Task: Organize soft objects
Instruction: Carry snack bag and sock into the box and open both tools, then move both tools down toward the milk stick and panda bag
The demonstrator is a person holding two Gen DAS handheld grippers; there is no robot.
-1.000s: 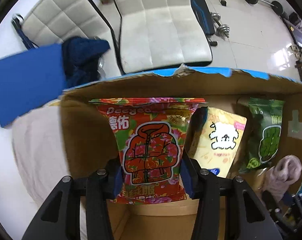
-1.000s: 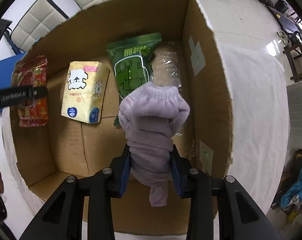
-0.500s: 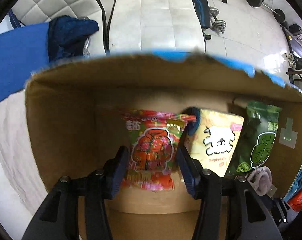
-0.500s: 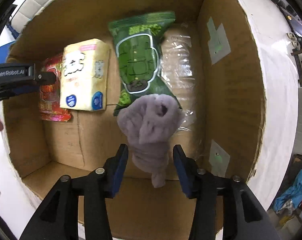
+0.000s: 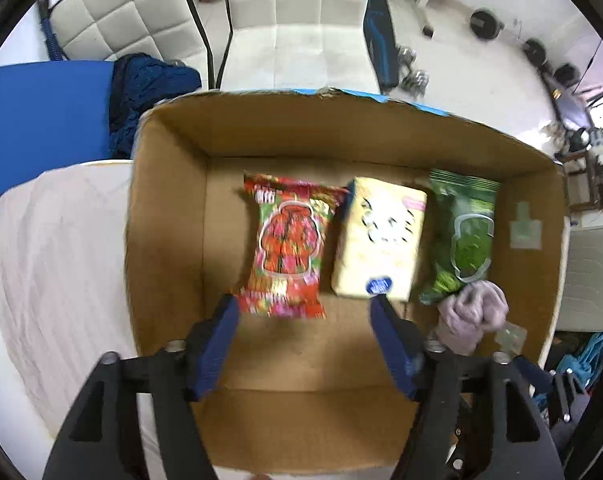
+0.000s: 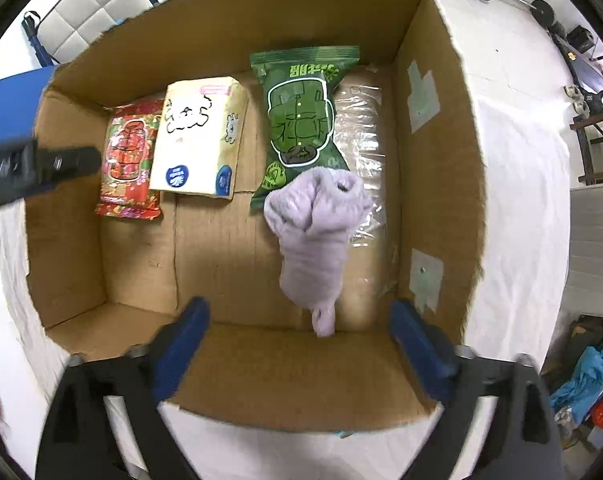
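A cardboard box [image 5: 169, 208] [image 6: 437, 184] holds a red packet [image 5: 289, 244] [image 6: 127, 160], a yellow tissue pack [image 5: 381, 240] [image 6: 199, 136], a green packet [image 5: 463, 240] [image 6: 301, 120] and a lilac sock [image 5: 471, 316] [image 6: 313, 236], all lying on its floor. My left gripper [image 5: 303, 312] is open and empty, just behind the red packet. My right gripper [image 6: 299, 316] is open and empty, just behind the sock's toe end. The sock partly covers the green packet's near end.
A clear plastic bag [image 6: 361, 128] lies by the box's right wall. The box stands on a white cloth [image 5: 57, 248]. Behind it are white quilted chairs [image 5: 297, 20], a blue board [image 5: 41, 120], a dark blue garment [image 5: 145, 88] and dumbbells on the floor [image 5: 485, 24].
Both grippers have opened and drawn back. The left let go of the red packet and the right let go of the lilac sock; both now lie on the box floor.
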